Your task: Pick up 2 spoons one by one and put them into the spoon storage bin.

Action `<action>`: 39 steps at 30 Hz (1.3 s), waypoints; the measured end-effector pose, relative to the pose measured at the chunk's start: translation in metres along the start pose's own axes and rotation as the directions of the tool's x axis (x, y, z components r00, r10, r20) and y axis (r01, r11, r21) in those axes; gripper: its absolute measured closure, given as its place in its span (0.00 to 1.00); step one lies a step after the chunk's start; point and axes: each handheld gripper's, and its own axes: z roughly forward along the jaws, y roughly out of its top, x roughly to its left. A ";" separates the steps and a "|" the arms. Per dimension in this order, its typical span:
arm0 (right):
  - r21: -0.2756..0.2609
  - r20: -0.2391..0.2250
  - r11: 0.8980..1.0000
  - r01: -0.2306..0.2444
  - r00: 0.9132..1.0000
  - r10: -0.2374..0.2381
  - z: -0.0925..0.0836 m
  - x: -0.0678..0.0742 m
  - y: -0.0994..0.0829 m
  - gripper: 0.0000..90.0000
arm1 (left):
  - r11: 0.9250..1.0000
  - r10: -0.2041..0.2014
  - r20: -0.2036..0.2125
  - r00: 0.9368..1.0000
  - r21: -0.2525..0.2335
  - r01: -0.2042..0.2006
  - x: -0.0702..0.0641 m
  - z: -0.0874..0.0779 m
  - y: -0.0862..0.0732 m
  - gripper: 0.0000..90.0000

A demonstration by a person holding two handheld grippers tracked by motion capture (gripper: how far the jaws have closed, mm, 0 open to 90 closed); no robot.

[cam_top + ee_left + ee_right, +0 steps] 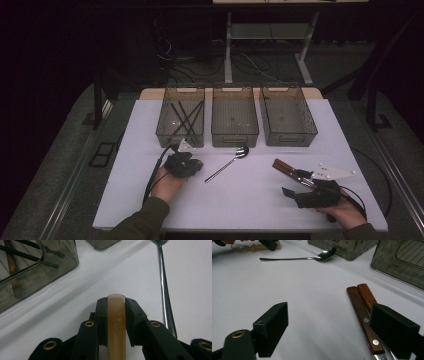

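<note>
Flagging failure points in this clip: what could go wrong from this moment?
The left gripper pinches a smooth tan handle near its end; it might slip or pivot. The metal spoon lies close beside it and could get knocked. The open right gripper sits beside two wooden-handled utensils lying touching, so it may grab both.

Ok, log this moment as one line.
left claw: shut on tan handle | right claw: open beside wood-handled utensils | spoon: on table | left bin: holds chopsticks
</note>
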 end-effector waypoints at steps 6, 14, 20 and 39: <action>0.000 -0.003 1.000 0.001 1.000 -0.001 0.000 0.001 0.000 0.17 | 1.000 0.003 0.006 1.000 0.014 -0.003 0.000 -0.002 0.002 0.82; -0.002 -0.006 1.000 0.006 1.000 -0.006 -0.001 0.001 0.001 0.17 | 1.000 0.008 0.028 1.000 -0.008 -0.008 0.000 -0.008 0.002 0.82; -0.001 -0.009 1.000 0.007 1.000 -0.007 0.000 0.002 0.001 0.17 | 0.999 0.013 0.061 0.998 -0.040 -0.011 -0.002 -0.014 0.003 0.82; -0.001 -0.008 1.000 0.001 1.000 -0.001 0.000 0.001 0.000 0.17 | 0.987 0.063 0.160 0.985 -0.158 -0.037 -0.012 -0.029 0.014 0.82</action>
